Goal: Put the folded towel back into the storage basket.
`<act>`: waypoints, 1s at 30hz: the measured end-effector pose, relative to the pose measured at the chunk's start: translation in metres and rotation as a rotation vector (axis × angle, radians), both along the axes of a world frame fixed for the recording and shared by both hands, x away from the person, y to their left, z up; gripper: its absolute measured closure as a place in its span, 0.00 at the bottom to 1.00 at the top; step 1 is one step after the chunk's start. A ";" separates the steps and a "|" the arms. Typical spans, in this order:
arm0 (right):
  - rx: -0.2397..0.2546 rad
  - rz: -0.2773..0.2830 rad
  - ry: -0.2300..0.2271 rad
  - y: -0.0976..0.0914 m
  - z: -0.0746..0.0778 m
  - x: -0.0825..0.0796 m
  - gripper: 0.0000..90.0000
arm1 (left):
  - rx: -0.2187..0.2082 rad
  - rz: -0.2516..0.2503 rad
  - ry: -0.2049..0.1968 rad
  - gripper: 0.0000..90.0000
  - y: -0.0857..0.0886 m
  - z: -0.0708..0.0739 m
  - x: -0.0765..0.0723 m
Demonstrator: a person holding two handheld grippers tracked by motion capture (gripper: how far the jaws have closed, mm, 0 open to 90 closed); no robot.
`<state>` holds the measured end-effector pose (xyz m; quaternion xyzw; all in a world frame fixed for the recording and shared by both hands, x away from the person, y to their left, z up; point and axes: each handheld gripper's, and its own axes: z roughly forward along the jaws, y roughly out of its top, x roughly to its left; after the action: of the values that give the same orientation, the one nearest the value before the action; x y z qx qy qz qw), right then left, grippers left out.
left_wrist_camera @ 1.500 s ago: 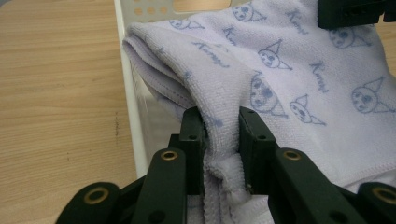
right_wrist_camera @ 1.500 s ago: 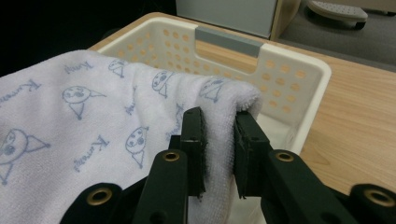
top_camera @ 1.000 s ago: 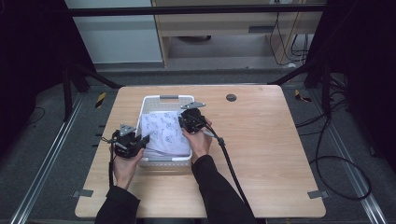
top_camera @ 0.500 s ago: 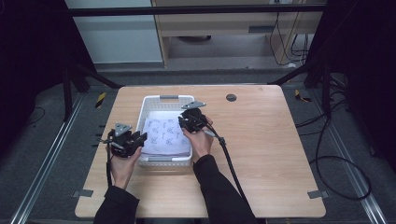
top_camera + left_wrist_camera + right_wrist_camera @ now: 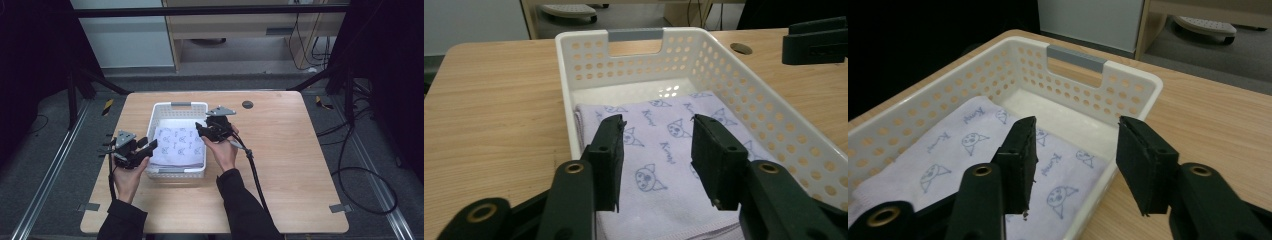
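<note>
A folded towel point(image 5: 179, 144) is seen already laid in the basket point(image 5: 178, 106) between the left tongs point(image 5: 145, 145) and right tongs point(image 5: 201, 129), both held open and empty, so little is judged left.

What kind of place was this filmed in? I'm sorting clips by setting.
Probably a lab or recording station rather than a home: a wooden table inside a dark metal frame, loose cables on the grey floor, and a person holding a claw in each hand over a white basket.
</note>
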<state>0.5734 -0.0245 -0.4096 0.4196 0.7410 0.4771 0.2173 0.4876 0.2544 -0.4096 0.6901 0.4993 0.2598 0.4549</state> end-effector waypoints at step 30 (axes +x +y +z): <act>0.044 -0.101 -0.059 -0.146 -0.033 -0.098 0.17 | 0.056 -0.054 -0.045 0.36 0.007 -0.013 -0.035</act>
<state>0.4756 -0.1701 -0.4425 0.4469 0.7015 0.4938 0.2539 0.4524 0.2619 -0.4222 0.7097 0.4628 0.2769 0.4532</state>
